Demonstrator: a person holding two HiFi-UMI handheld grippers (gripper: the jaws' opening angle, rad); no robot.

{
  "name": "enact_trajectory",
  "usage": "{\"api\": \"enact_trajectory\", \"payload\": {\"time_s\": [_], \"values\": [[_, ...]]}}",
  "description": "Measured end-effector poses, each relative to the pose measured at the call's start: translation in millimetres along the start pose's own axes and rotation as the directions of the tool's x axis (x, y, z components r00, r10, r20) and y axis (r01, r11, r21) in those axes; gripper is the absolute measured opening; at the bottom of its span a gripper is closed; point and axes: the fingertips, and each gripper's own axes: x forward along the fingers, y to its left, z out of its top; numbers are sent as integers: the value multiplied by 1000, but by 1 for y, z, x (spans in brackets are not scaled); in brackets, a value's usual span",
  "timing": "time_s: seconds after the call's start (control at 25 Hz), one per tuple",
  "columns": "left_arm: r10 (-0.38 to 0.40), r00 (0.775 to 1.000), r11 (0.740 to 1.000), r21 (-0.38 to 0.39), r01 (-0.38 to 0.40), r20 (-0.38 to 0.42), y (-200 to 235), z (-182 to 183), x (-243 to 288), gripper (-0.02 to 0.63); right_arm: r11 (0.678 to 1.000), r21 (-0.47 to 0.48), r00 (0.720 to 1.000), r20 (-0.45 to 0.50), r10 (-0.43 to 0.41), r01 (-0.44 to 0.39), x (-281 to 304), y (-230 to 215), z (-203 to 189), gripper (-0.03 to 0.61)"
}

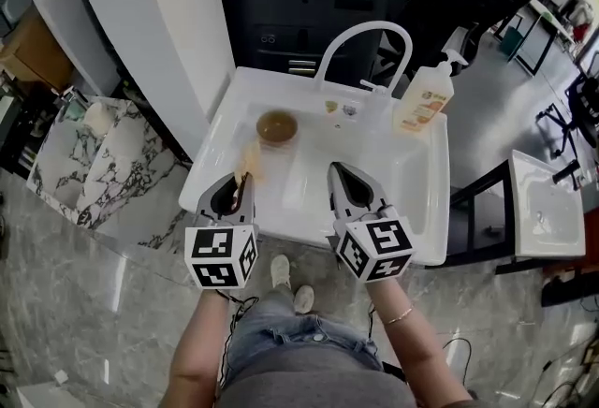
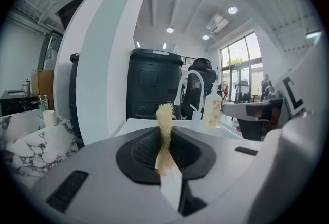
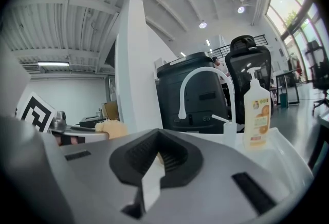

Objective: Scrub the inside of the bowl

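Observation:
A brown bowl [image 1: 277, 126] sits upright in the white sink [image 1: 412, 174], near its back left, under the white faucet [image 1: 363, 41]. My left gripper [image 1: 244, 176] hangs over the sink's front left, short of the bowl. It is shut on a pale yellow scrubber [image 1: 250, 156] that sticks up out of its tip [image 2: 164, 115]. My right gripper [image 1: 334, 171] is beside it over the front middle of the sink, shut with nothing held [image 3: 159, 155]. From the right gripper view the scrubber [image 3: 110, 128] shows at the left.
A soap bottle [image 1: 423, 97] with an orange label stands on the sink's back right corner. A white pillar [image 1: 159, 13] rises left of the sink, with a marble-patterned bin [image 1: 89, 163] beyond it. A second small sink [image 1: 545, 206] stands at the right.

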Motion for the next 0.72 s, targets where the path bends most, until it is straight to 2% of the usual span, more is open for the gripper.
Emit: {"api": "enact_trajectory", "payload": {"time_s": [0.72], "values": [[18, 999, 1000, 16, -19, 31, -25, -8, -41, 48, 999, -32, 999, 16, 34, -33, -40, 17, -8, 9]]}}
